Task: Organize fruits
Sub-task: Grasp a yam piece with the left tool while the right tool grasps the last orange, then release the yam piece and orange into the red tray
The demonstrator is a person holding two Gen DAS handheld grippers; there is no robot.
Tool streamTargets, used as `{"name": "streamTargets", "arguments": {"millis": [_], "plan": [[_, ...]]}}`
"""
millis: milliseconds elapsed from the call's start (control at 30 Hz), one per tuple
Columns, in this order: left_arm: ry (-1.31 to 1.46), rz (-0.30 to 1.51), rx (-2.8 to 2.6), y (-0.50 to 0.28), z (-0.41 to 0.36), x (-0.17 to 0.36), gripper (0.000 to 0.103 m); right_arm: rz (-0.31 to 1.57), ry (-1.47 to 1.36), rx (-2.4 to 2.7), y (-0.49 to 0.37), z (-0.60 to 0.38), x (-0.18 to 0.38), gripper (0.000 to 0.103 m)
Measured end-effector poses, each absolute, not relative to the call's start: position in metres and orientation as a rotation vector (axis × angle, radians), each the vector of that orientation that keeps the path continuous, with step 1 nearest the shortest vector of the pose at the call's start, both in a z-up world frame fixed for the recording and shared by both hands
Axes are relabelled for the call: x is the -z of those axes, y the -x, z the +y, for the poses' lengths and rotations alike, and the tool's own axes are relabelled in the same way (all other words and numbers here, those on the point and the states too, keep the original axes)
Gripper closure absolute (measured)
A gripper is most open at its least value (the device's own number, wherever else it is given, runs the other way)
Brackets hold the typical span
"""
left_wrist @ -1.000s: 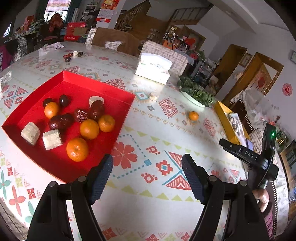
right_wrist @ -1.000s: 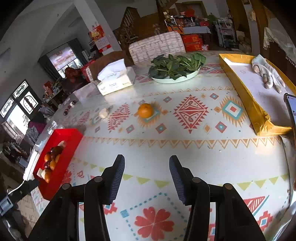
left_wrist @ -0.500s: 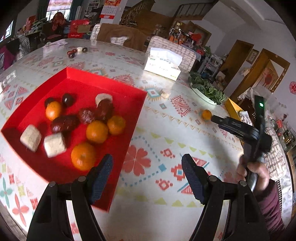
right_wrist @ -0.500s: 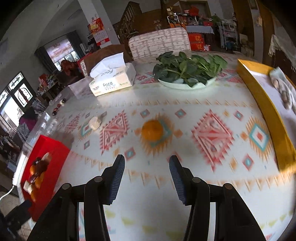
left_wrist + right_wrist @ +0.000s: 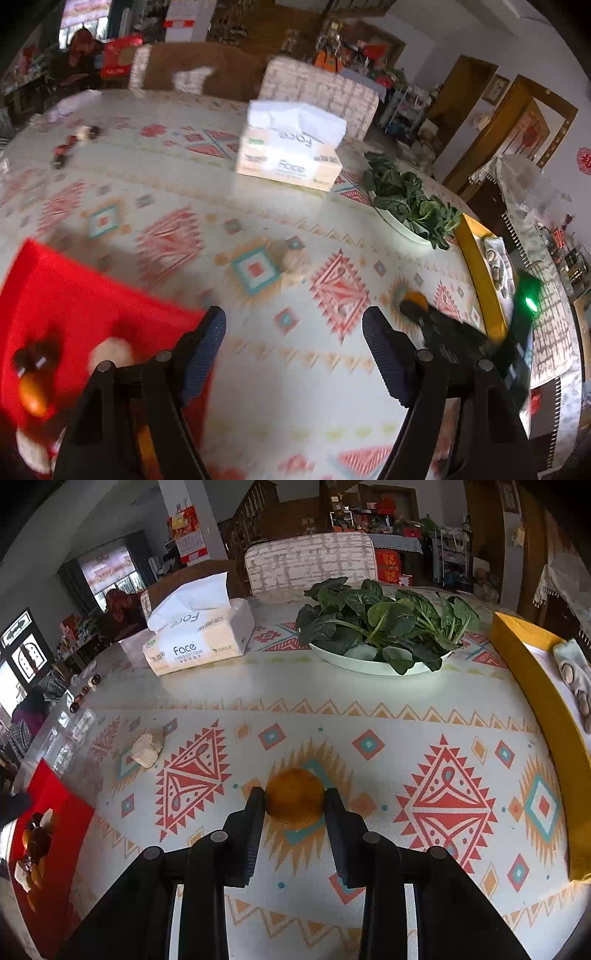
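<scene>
A small orange [image 5: 294, 797] rests on the patterned tablecloth between the fingers of my right gripper [image 5: 294, 802]. The jaws are closing and both pads touch the orange's sides. In the blurred left wrist view the same orange [image 5: 413, 298] shows at the right, partly hidden by the dark right gripper. My left gripper [image 5: 293, 332] is open and holds nothing, hovering over the cloth beside the corner of the red tray [image 5: 74, 288]. That red tray [image 5: 55, 812] holds oranges, dark dates and pale cake pieces. A pale cake piece [image 5: 147, 748] lies loose on the cloth.
A tissue box [image 5: 199, 638] and a white plate [image 5: 354, 666] of leafy greens stand at the back. A yellow tray [image 5: 535, 686] runs along the right edge. A few dark dates [image 5: 85, 690] lie far left. Chairs stand behind the table.
My right gripper came forward and down to the orange and its jaws narrowed onto it. My left gripper swept right, so the red tray slid to the lower left of its view.
</scene>
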State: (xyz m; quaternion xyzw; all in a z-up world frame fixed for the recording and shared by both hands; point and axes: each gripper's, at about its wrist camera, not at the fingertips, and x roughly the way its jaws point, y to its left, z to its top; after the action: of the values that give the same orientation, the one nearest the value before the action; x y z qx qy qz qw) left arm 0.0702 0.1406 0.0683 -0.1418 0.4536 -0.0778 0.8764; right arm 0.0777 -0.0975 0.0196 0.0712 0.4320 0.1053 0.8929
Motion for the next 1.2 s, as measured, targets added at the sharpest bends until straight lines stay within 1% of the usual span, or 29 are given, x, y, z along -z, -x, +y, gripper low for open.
{"name": "streamTargets", "arguments": {"millis": [133, 233, 300, 333, 367, 400, 467, 567, 733, 833, 933, 1033, 1200], "plan": [[0.26, 0.995, 0.14, -0.111, 0.12, -0.049, 0.029, 0.902, -0.215, -0.247, -0.077, -0.108, -0.02, 0.067], [0.145, 1.008, 0.095, -0.13, 0.103, -0.036, 0.037, 0.907, -0.225, -0.27, -0.075, -0.111, -0.021, 0.067], [0.085, 1.019, 0.074, -0.137, 0.095, -0.028, 0.05, 0.909, -0.226, -0.275, -0.075, -0.111, -0.021, 0.067], [0.061, 1.029, 0.072, -0.14, 0.092, -0.024, 0.054, 0.911, -0.226, -0.278, -0.075, -0.11, -0.021, 0.067], [0.039, 1.035, 0.069, -0.143, 0.088, -0.021, 0.06, 0.912, -0.229, -0.279, -0.076, -0.109, -0.021, 0.067], [0.014, 1.041, 0.064, -0.144, 0.084, -0.016, 0.069, 0.912, -0.23, -0.279, -0.075, -0.11, -0.021, 0.067], [-0.019, 1.022, 0.05, -0.143, 0.08, -0.015, 0.073, 0.912, -0.234, -0.276, -0.077, -0.109, -0.022, 0.067], [0.012, 1.01, 0.05, -0.138, 0.082, -0.018, 0.073, 0.9, -0.239, -0.276, -0.077, -0.111, -0.025, 0.067], [0.098, 0.928, 0.066, -0.103, 0.103, -0.05, 0.073, 0.868, -0.248, -0.291, -0.071, -0.11, -0.033, 0.067], [0.166, 0.868, 0.079, -0.056, 0.13, -0.078, 0.073, 0.852, -0.254, -0.328, -0.067, -0.105, -0.039, 0.067], [0.206, 0.811, 0.045, -0.011, 0.161, -0.094, 0.073, 0.829, -0.241, -0.384, -0.058, -0.093, -0.049, 0.067], [0.287, 0.781, -0.033, 0.034, 0.213, -0.095, 0.073, 0.807, -0.215, -0.453, -0.045, -0.075, -0.06, 0.067], [0.402, 0.808, -0.129, 0.055, 0.284, -0.078, 0.073, 0.811, -0.164, -0.558, -0.022, -0.031, -0.069, 0.067]]}}
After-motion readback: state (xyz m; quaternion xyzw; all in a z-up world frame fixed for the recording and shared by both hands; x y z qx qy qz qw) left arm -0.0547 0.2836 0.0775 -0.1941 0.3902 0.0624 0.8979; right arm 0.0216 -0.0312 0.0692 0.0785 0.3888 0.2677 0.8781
